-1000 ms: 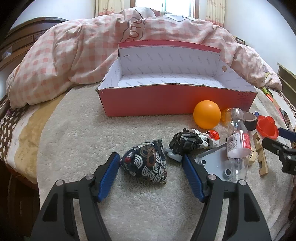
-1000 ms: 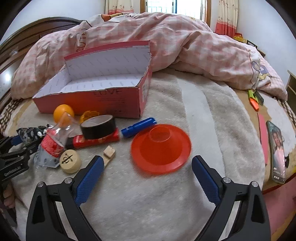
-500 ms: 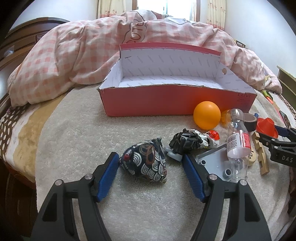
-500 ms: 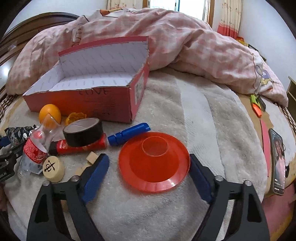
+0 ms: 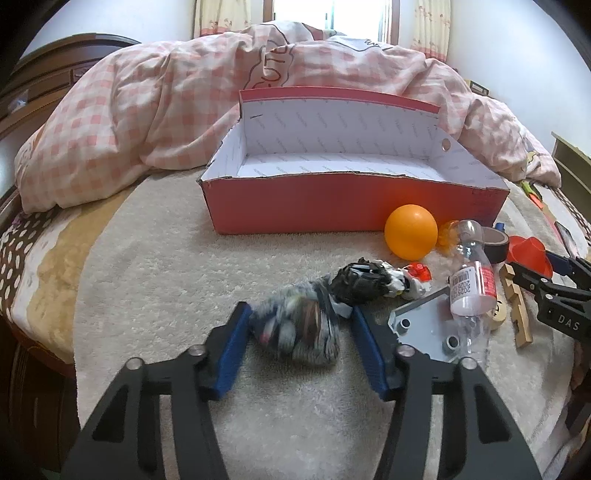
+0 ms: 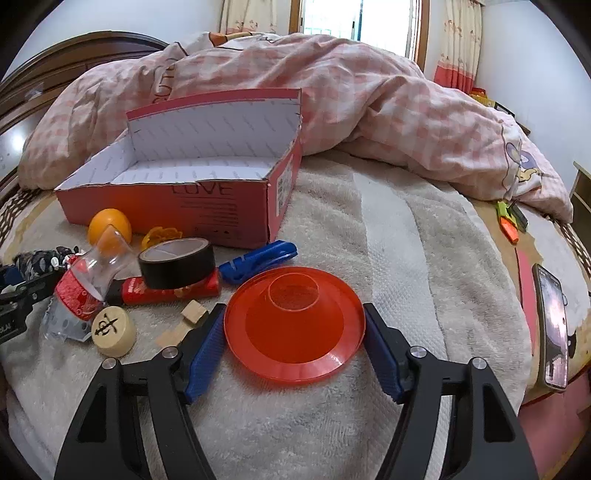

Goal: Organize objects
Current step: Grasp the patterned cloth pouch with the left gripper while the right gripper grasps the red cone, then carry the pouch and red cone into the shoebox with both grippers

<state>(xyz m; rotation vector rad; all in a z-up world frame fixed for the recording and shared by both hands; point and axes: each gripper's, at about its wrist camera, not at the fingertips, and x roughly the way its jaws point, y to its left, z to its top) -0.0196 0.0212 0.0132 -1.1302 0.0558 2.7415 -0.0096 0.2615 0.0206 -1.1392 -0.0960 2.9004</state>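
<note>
Left wrist view: spread jaws flank a blurred, dark patterned pouch (image 5: 295, 328); right jaws bracket orange disc (image 6: 295, 325).

A home bedroom: a rumpled pink checked duvet (image 5: 155, 110) on a bed with a dark wooden headboard (image 6: 77, 51) and curtained window (image 6: 354, 18).

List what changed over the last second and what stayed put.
The left gripper has narrowed its fingers around the patterned pouch, now blurred, apparently jostled. The right gripper moved forward and closed in so its fingers flank the red disc at its rim; firm contact is unclear. The red box, orange ball and tape roll stayed.
</note>
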